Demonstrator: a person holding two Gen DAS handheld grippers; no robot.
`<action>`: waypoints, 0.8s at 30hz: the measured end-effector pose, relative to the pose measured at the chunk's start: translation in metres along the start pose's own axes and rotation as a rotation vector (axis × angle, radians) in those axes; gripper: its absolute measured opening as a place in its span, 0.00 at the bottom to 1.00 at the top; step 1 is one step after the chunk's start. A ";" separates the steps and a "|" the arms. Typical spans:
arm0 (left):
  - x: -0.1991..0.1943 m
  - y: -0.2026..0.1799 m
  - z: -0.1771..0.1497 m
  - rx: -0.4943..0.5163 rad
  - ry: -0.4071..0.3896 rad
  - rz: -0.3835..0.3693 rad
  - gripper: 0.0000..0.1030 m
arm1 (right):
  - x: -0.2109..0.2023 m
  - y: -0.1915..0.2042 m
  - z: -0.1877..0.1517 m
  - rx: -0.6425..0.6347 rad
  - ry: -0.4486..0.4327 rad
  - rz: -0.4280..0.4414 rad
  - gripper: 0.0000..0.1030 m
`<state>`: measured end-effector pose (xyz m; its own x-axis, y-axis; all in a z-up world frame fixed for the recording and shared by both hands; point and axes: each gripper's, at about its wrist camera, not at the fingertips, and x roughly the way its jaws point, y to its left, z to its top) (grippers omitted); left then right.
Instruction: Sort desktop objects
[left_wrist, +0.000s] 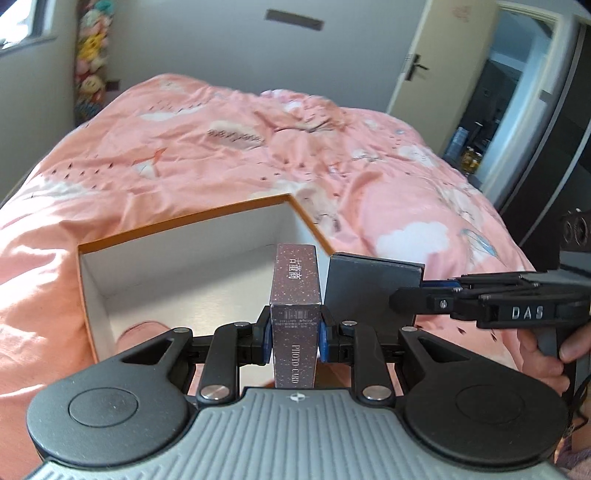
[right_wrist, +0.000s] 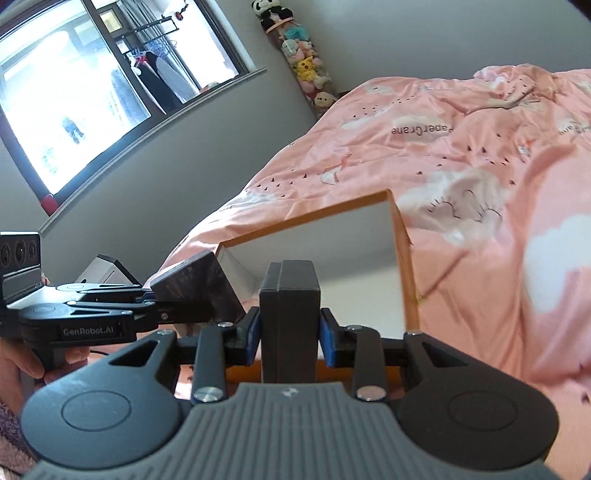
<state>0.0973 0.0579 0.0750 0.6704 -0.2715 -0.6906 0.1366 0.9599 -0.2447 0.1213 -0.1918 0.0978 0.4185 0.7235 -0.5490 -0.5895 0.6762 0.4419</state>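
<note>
right hand-held gripper (right_wrist: 290, 332): clamps dark case (right_wrist: 289, 310) | behind: orange-rimmed box (right_wrist: 400, 251) | on pink bedspread (right_wrist: 480, 166)

A daylit bedroom with a pink-covered bed filling most of what we see.

We see a bed (left_wrist: 258, 155) under a rumpled pink duvet (right_wrist: 480, 155) printed with white clouds, small dark birds and the words "PaperCrane". Behind it stand plain grey-white walls (left_wrist: 192, 40). In the corner beside the bed a tall stack of plush toys (right_wrist: 306, 70) rises, topped by a panda. From the right wrist view we find a large dark-framed window (right_wrist: 110, 85), bright with daylight, with clothes hanging outside it. From the left wrist view we find a cream door (left_wrist: 439, 59) with a dark handle, standing open onto a dimmer room.
</note>
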 end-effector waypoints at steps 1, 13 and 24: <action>0.005 0.006 0.003 -0.017 0.014 0.000 0.25 | 0.007 0.002 0.004 -0.009 0.007 -0.004 0.34; 0.081 0.060 0.017 -0.166 0.304 0.026 0.25 | 0.099 -0.001 0.032 -0.074 0.234 -0.055 0.34; 0.145 0.086 0.013 -0.286 0.544 0.018 0.25 | 0.158 -0.025 0.031 -0.010 0.485 -0.062 0.34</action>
<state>0.2158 0.1016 -0.0371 0.1924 -0.3245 -0.9261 -0.1224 0.9284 -0.3507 0.2238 -0.0903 0.0217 0.0844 0.5320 -0.8425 -0.5810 0.7132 0.3922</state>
